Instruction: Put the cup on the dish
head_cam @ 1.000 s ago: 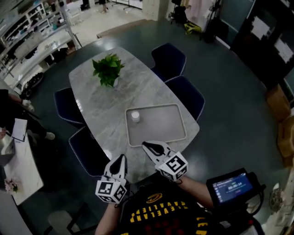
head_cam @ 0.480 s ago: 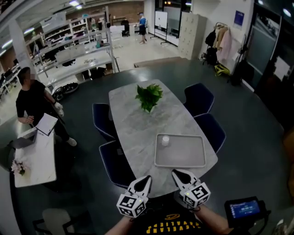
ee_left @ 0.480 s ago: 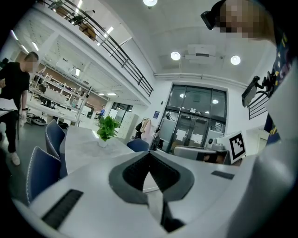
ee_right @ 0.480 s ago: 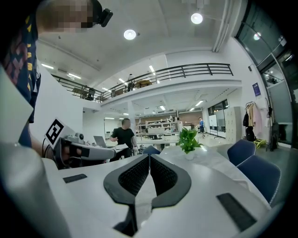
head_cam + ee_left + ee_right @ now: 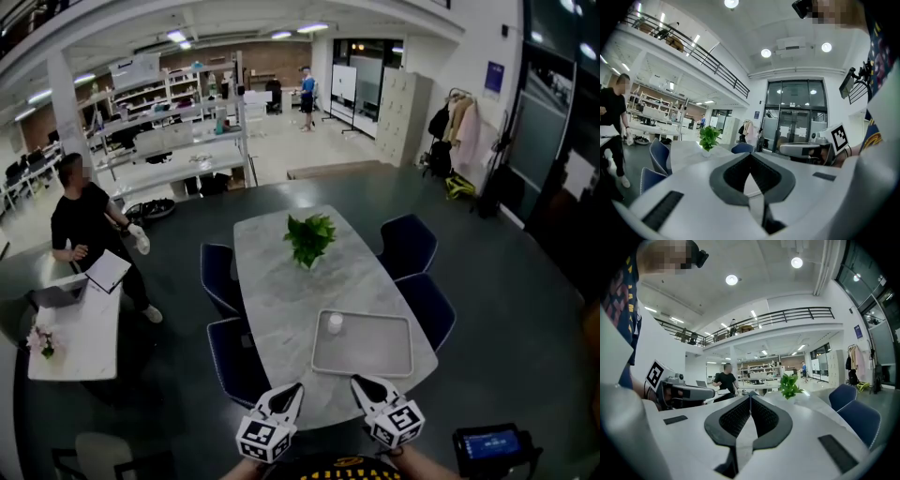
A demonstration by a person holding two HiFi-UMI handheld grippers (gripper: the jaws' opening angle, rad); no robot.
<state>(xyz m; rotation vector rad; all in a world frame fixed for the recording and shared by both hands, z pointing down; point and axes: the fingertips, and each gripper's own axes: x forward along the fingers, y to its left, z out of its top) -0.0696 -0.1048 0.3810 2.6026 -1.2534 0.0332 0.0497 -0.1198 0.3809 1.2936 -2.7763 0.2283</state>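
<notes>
A small white cup (image 5: 335,323) stands upright at the near-left corner of a flat grey dish (image 5: 364,344) on the marble table (image 5: 286,281). My left gripper (image 5: 291,390) and right gripper (image 5: 361,383) hover side by side at the table's near end, short of the dish. Both are shut with nothing between the jaws. In the left gripper view the left gripper (image 5: 751,154) points level over the table; the right gripper (image 5: 750,394) does the same in its own view. Neither gripper view shows the cup.
A potted green plant (image 5: 308,238) stands mid-table beyond the dish. Blue chairs (image 5: 423,307) flank both long sides. A person in black (image 5: 86,225) stands by a white desk (image 5: 77,328) at the left. Shelving and work benches fill the far room.
The view has tilted up from steeply down to across the room. Both grippers rose slightly and stayed shut and empty. The cup and dish have not moved on the table.
</notes>
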